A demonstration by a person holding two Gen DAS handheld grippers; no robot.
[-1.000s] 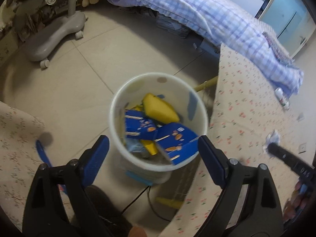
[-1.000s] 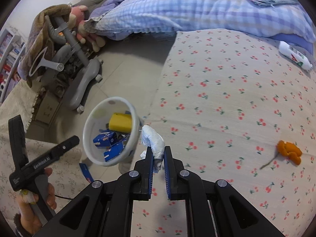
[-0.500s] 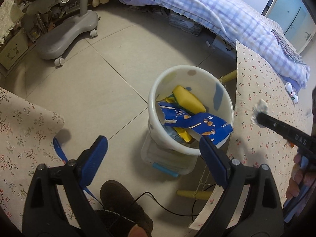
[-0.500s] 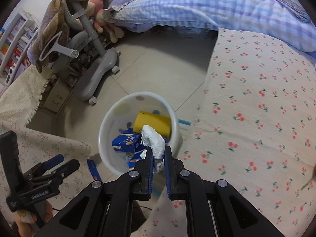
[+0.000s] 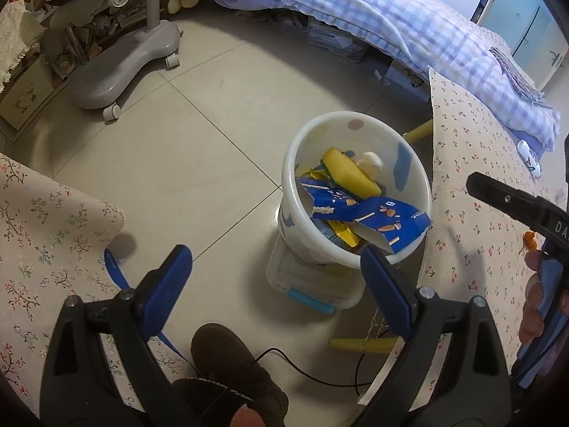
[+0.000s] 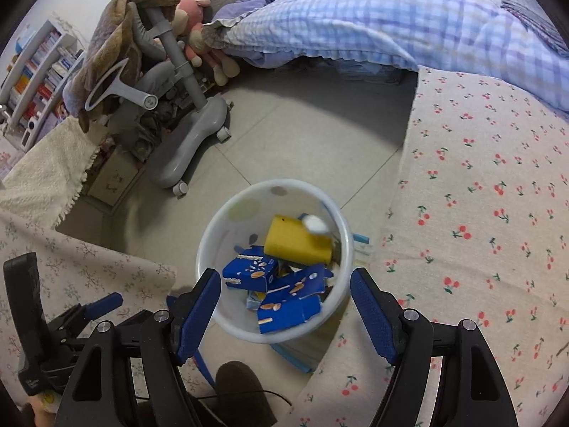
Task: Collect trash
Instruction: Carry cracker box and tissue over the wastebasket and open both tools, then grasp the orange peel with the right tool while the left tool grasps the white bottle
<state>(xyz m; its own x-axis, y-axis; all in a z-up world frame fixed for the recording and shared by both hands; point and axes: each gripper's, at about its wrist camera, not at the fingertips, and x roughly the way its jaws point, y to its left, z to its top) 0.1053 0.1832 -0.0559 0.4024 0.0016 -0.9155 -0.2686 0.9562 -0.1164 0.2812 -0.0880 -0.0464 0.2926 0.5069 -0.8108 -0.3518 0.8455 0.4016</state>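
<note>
A white bin [image 5: 288, 178] stands on the floor beside the cherry-print table [image 5: 480, 163]. Inside lie a yellow sponge [image 5: 350, 172], torn blue snack boxes [image 5: 384, 219] and a white tissue wad [image 5: 370, 160]. My right gripper [image 6: 284, 277] hovers over the bin [image 6: 213, 235] with its jaws opening and nothing between the pads. The tissue wad [image 6: 314, 224] is blurred at the sponge's [image 6: 295, 242] far corner. My left gripper [image 5: 274, 252] is open and empty, low beside the bin. The right gripper's black finger [image 5: 505, 201] shows over the table.
A grey wheeled chair base [image 5: 121, 67] stands at the far left. A bed with a checked quilt [image 5: 409, 17] runs behind. An orange scrap [image 5: 530, 240] and a small bottle [image 5: 530, 158] lie on the table. A brown slipper [image 5: 231, 359] and a cable are near the bin.
My right gripper carried the tissue wad from the table to above the bin, then opened; the wad now lies in the bin. The left gripper drifted sideways, staying open.
</note>
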